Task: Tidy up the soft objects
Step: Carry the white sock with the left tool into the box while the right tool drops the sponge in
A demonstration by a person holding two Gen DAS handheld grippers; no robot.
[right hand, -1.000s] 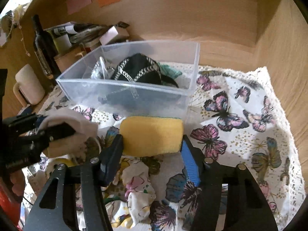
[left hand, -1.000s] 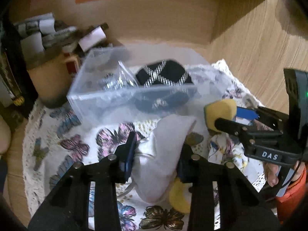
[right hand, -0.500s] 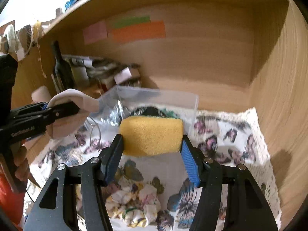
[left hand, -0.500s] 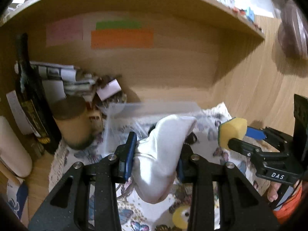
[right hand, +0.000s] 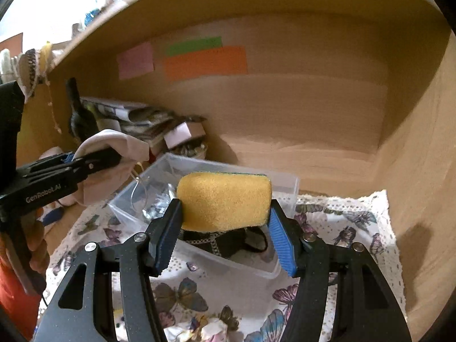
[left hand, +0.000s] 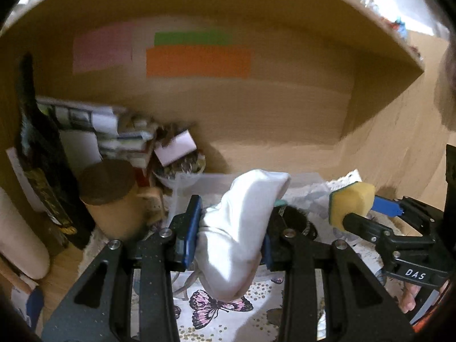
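Both grippers, left point(left hand: 229, 229) clamping a white sock point(left hand: 242, 228), right point(right hand: 223, 233) squeezing a yellow sponge point(right hand: 223, 201), have risen above the clear bin point(right hand: 285, 183); dropping in likely follows.

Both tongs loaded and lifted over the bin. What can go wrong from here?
1. The sock is pinched mid-length by the left tongs; its loose ends could drape over the bin rim rather than drop inside.
2. The sponge is squeezed only at its ends by the right tongs; it might spring sideways on release.
3. The bin already holds dark items, so additions may pile up.
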